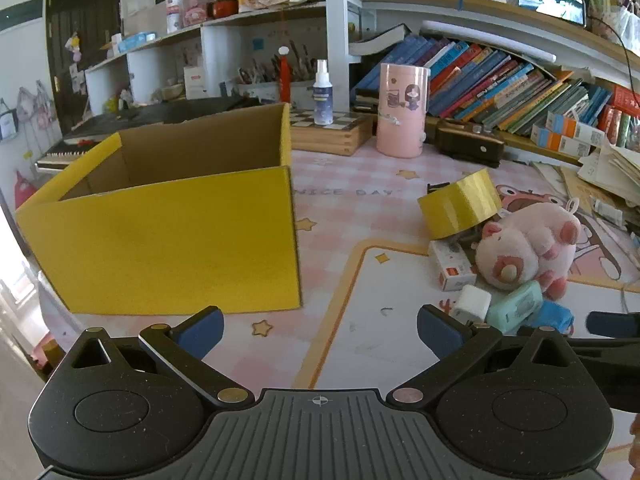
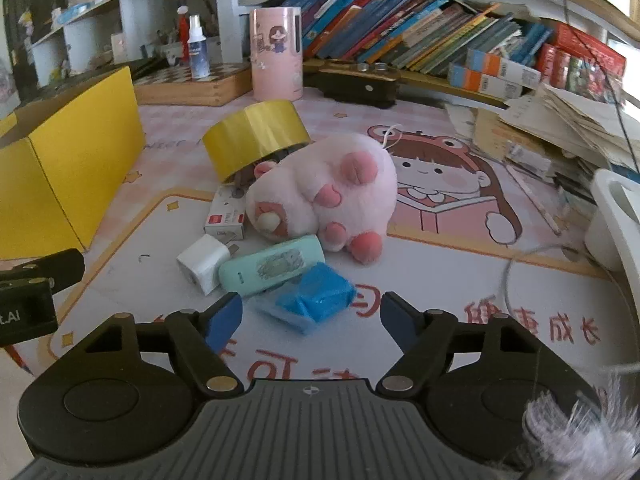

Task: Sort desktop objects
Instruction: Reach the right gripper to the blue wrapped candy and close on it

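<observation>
Beside the yellow box point(image 1: 160, 236), left hand-held gripper point(image 1: 320, 326) released; right hand-held gripper point(image 2: 312, 314) released near blue packet point(image 2: 320, 296).

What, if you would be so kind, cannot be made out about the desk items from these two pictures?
- Floor of the yellow box: hidden by its near wall in the left wrist view, cut off at the edge in the right.
- What the tape roll leans on: covered by the plush pig.
- Print on the small white carton: too small to read.
- Contents of the blue packet: wrapper hides them.
</observation>
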The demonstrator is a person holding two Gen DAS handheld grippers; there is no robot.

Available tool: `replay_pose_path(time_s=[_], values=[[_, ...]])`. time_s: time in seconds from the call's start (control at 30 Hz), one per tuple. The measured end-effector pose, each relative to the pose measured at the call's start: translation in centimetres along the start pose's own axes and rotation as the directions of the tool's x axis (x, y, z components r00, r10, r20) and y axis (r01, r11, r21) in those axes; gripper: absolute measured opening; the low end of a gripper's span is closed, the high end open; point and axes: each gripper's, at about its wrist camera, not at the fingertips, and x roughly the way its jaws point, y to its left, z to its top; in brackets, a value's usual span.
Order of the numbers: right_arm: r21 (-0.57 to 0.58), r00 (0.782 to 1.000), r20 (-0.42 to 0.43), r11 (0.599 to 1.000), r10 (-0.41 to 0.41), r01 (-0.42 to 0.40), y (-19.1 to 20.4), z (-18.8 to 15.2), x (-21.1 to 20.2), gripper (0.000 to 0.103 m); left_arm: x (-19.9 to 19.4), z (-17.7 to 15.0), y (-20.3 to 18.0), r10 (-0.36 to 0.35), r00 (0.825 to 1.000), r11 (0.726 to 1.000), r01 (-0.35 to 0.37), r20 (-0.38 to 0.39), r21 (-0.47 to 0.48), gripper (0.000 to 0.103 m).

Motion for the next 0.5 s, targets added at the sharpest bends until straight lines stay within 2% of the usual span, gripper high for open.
replay_pose_path(time_s=[0.17,0.23,0.33,0.5], values=[[-0.006,0.999,-0.029,0.999,0.042,-0.043,-0.9,0.4,1.6,0.065,0.3,0.1,-1.3,-0.010,1.000,1.000,0.010,0.001,0.008,0.103],[-0.017,0.998,-0.028,0.998,0.057,-0.057,-1.2,0.6,2.0,0.053,0.4,0.1,-1.7,-0.027,1.000,1.000,0.027,0.006,0.006,0.103],[-0.040,0.997,-0.015,0.996,0.081,-0.082,-1.6,0.7,2.1,0.042,0.6,0.1,-2.4,-0.057,0.998,0.998,0.057,0.006,0.004,0.103],[-0.042,0.997,-0.005,0.996,0.074,-0.075,-3.0,0.7,2.0,0.039,1.5,0.0,-4.3,-0.086,0.996,0.996,0.087,-0.024,0.027,0.103]])
